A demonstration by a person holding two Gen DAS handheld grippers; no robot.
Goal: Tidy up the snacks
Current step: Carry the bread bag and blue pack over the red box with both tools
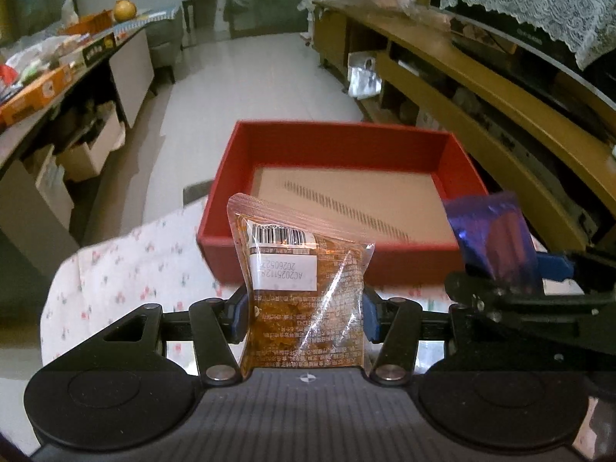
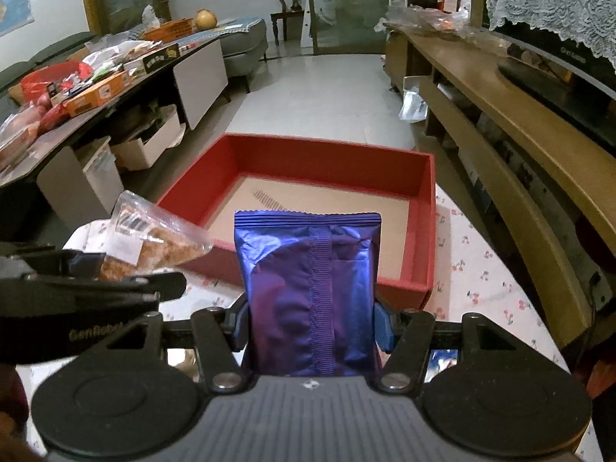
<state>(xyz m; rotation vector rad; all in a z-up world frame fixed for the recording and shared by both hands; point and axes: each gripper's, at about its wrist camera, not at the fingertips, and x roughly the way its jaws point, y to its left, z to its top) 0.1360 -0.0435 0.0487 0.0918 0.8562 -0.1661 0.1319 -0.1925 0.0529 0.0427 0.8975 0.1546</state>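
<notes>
the likeliest slip is either packet catching the near wall of the red box (image 2: 400,288) and folding or dropping onto the floral tablecloth (image 1: 127,265), since both hang short of it. the left gripper (image 1: 304,308) clamps a clear packet of orange-brown snack (image 1: 304,288), the right gripper (image 2: 312,323) a purple foil packet (image 2: 308,288). both tilt downward, side by side, toward the empty box.

Red box (image 1: 389,269), tan cardboard floor with a dark dashed diagonal stripe. Clear snack pouch (image 1: 304,288), orange-brown contents, white barcode label. Metallic blue-purple foil packet (image 2: 312,292). White tablecloth (image 2: 481,269), small red cherry print. Black grippers, blue pads (image 2: 383,327). White lace cover (image 1: 539,4) at 1 o'clock.
</notes>
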